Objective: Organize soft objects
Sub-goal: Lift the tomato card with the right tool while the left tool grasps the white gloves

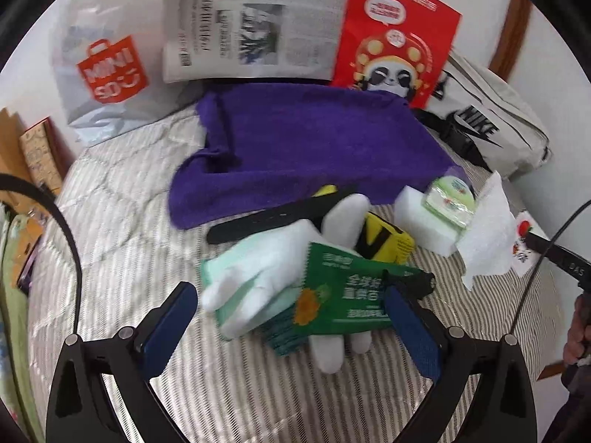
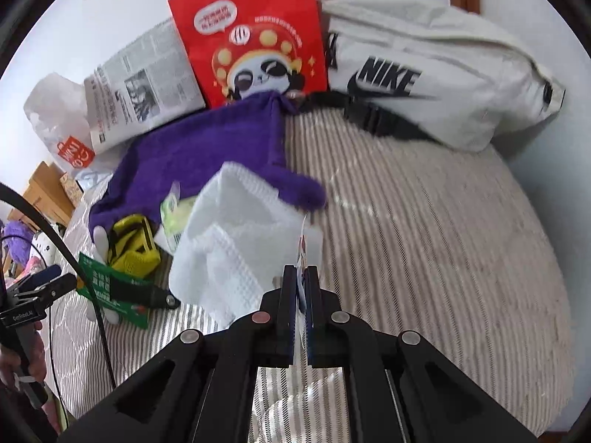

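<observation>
Your right gripper, closest to the lens, was clamped on the label edge of a white waffle-weave cloth, which hung raised over the striped bedspread at about 11 o'clock from the jaws. Your left gripper stood wide apart, its blue pads flanking a green printed packet that lay on top of a white glove; whether the right-hand pad touched the packet you could not tell.

At 12 o'clock from that left gripper lay a black strap and a yellow and black pouch, just beside the glove. At 1 o'clock sat a white foam block with a small green wrapped pack resting on it, touching the raised white cloth. Beyond them a purple towel was spread flat over the bedspread.

Along the wall, from 10 o'clock to 2 o'clock, stood a Miniso plastic bag, a folded newspaper, a red panda paper bag and a white Nike waist bag.
</observation>
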`<move>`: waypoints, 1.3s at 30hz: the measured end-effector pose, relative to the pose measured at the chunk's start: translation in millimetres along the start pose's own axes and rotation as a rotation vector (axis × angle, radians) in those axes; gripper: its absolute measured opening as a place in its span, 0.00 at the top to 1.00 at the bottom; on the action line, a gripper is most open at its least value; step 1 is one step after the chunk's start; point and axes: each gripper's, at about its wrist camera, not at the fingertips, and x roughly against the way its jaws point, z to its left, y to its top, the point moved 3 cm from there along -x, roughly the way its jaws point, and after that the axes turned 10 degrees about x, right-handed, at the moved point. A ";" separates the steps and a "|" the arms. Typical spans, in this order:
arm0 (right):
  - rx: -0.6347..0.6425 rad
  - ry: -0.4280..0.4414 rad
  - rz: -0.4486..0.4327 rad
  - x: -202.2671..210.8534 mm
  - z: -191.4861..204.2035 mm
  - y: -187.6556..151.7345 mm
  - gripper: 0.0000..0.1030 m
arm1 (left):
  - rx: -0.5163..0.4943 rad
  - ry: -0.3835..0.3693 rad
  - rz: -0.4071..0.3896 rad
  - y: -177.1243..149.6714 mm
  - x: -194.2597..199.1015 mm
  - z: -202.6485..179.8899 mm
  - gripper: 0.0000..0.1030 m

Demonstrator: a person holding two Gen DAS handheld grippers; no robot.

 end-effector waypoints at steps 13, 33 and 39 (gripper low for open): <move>-0.010 0.022 0.038 -16.1 -0.7 -14.2 0.96 | -0.259 -0.021 -0.018 -9.4 -5.1 -60.3 0.14; -0.076 0.024 0.038 -10.1 -32.7 -29.5 0.96 | -0.621 0.077 -0.054 -25.7 -51.4 -121.6 0.30; -0.089 0.028 0.037 -9.1 -36.5 -30.5 0.96 | -0.480 -0.029 -0.016 -10.9 -32.9 -88.8 0.68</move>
